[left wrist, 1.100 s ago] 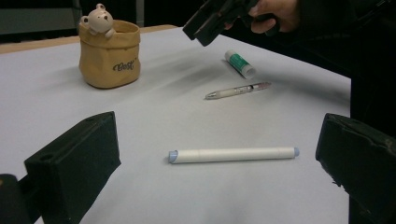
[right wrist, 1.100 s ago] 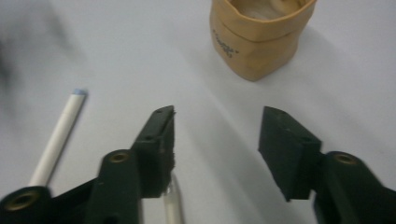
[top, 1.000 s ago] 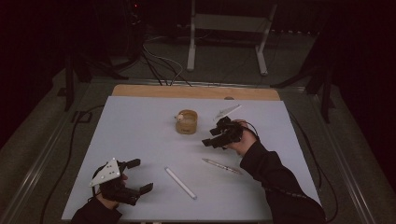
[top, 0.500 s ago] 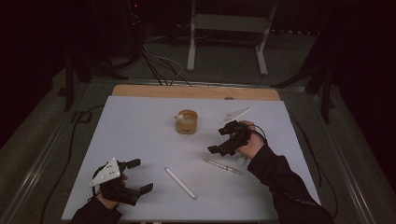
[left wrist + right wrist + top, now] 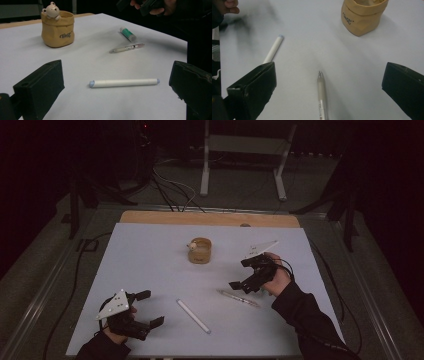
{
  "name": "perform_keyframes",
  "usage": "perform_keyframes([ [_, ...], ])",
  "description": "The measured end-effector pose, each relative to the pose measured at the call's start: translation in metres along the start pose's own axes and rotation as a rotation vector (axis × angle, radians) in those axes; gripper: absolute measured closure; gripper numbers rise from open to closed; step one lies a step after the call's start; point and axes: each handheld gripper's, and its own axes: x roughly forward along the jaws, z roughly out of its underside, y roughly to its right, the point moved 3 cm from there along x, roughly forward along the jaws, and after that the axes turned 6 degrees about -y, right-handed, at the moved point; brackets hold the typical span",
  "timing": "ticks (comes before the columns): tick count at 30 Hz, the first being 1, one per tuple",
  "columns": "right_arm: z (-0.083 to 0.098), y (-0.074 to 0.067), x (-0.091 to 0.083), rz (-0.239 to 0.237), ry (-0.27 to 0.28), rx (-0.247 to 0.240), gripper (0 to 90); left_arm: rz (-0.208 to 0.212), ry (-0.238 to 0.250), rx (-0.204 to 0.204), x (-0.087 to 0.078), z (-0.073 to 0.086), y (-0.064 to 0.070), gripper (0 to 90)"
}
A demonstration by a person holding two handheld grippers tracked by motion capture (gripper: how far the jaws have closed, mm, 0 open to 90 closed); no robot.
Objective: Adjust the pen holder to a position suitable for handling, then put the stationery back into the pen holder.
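Observation:
A tan pouch-shaped pen holder (image 5: 200,251) with a small bear on its rim stands mid-table. A white marker (image 5: 193,316) and a clear pen (image 5: 239,298) lie flat nearer me. My right gripper (image 5: 241,273) hovers just above the clear pen (image 5: 322,98); its jaws have just been opening and now stand wide with nothing gripped (image 5: 329,75). My left gripper (image 5: 149,308) rests at the near left, open (image 5: 117,82), facing the marker (image 5: 123,82). A green-and-white glue stick (image 5: 128,34) lies beyond the pen (image 5: 126,48).
The white table top (image 5: 150,255) ends in a wooden strip (image 5: 210,218) at the far edge. Cables and a metal stand (image 5: 240,165) sit on the dark floor beyond. The holder (image 5: 58,28) is at the upper left of the left gripper view.
My right gripper has drawn back from beside the pen holder toward the right and the near side, and its jaws look wider. The left gripper, marker and pen have stayed put.

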Motion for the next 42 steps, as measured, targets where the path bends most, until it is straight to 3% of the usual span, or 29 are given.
perform_keyframes([
  [15, 0.019, -0.003, -0.014, -0.009, 0.080, 0.014, 0.2, 0.006, 0.001, 0.003, 0.001, -0.001, 0.000, 0.3],
  [16, 0.020, -0.003, -0.016, -0.014, 0.092, 0.010, 0.2, 0.006, 0.000, 0.002, 0.001, -0.001, 0.000, 0.3],
  [21, 0.023, -0.002, -0.025, 0.061, 0.169, -0.071, 0.3, 0.007, 0.001, 0.001, 0.001, -0.001, 0.000, 0.3],
  [23, 0.024, -0.003, -0.029, 0.051, 0.186, -0.068, 5.4, 0.009, 0.004, 0.002, 0.002, -0.002, 0.000, 0.3],
  [28, 0.027, -0.007, -0.033, 0.067, 0.167, -0.076, 4.6, 0.011, 0.000, 0.005, 0.002, -0.001, 0.000, 0.3],
  [37, 0.038, -0.016, -0.027, -0.011, 0.129, -0.073, 4.1, 0.011, 0.003, 0.005, 0.002, -0.002, 0.000, 0.3],
  [42, 0.045, -0.020, -0.023, -0.028, 0.111, -0.073, 4.1, 0.012, -0.002, 0.006, 0.003, -0.002, 0.000, 0.3],
])
